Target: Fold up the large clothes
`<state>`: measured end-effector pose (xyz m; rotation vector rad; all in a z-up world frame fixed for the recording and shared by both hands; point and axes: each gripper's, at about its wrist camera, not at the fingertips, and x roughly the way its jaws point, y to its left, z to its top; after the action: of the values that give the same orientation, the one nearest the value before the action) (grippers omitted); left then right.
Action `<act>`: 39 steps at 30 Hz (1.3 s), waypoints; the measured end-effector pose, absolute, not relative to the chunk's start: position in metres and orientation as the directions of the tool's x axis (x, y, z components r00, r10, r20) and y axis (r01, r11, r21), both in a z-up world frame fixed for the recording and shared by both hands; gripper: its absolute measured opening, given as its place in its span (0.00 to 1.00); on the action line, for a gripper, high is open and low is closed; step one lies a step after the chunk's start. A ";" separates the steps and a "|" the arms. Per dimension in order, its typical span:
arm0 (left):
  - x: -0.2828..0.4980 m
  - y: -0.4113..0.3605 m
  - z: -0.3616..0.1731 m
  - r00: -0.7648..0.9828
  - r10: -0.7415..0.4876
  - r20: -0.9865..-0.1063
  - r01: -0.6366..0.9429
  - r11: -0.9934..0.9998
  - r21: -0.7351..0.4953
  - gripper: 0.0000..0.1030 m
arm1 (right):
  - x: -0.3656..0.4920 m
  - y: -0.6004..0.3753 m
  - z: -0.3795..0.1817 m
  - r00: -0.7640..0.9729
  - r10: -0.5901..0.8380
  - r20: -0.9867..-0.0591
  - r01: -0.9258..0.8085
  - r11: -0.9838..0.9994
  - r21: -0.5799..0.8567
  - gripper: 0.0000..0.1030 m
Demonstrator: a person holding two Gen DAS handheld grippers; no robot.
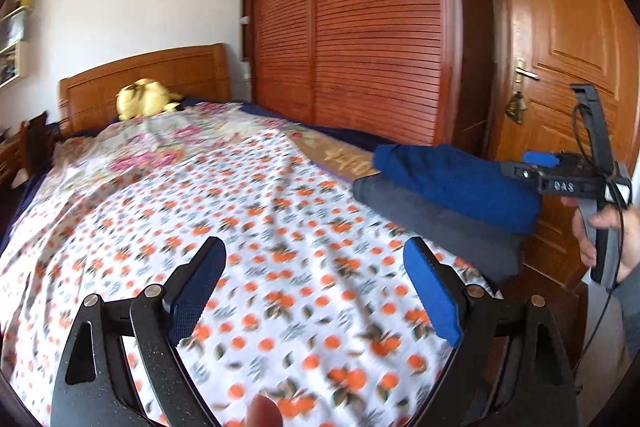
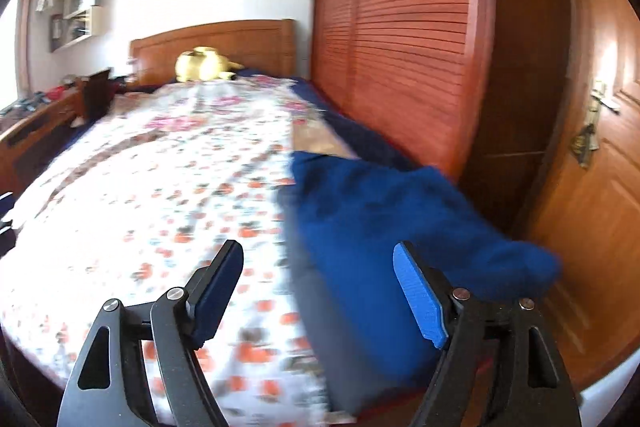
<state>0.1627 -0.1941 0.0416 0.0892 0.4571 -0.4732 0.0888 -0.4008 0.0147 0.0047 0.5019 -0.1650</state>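
Note:
A folded blue garment (image 1: 460, 183) (image 2: 380, 227) lies on a folded grey garment (image 1: 440, 231) at the right edge of the bed. A white bedsheet with orange prints (image 1: 260, 207) (image 2: 160, 207) covers the bed. My left gripper (image 1: 314, 247) hovers open over the bare sheet with nothing between its fingers. My right gripper (image 2: 318, 249) is open in front of the blue garment, which shows past its pads without being pressed. In the left wrist view a hand (image 1: 600, 227) holds the right gripper beside the stack. The right wrist view is blurred.
A slatted wooden wardrobe (image 1: 360, 27) runs along the bed's right side, and a wooden door (image 1: 568, 47) stands close behind the stack. A yellow plush toy (image 1: 144, 99) leans on the headboard (image 1: 160, 71). A cluttered wooden desk (image 2: 40, 123) flanks the bed's left side.

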 end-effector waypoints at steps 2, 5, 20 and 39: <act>0.156 -0.176 0.037 0.796 -0.399 -0.456 0.430 0.902 -0.039 0.88 | 0.079 -0.359 0.003 0.874 -0.082 -0.479 0.078 0.997 -0.028 0.77; 0.143 -0.146 0.031 0.804 -0.359 -0.474 0.380 0.923 -0.053 0.88 | 0.068 -0.335 -0.001 0.879 -0.040 -0.475 0.034 0.999 -0.020 0.77; 0.072 -0.032 0.012 0.865 -0.130 -0.485 0.119 0.991 -0.053 0.88 | 0.015 -0.230 -0.013 0.871 0.260 -0.418 -0.235 0.966 0.111 0.77; 0.035 0.005 0.018 0.903 -0.034 -0.428 0.021 0.999 -0.034 0.88 | 0.023 -0.205 -0.039 0.867 0.332 -0.372 -0.317 0.943 0.102 0.77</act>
<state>0.0353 0.0050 0.0181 -0.0291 0.4427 -0.0283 0.0230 -0.2050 -0.0389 0.0375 0.3962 0.3398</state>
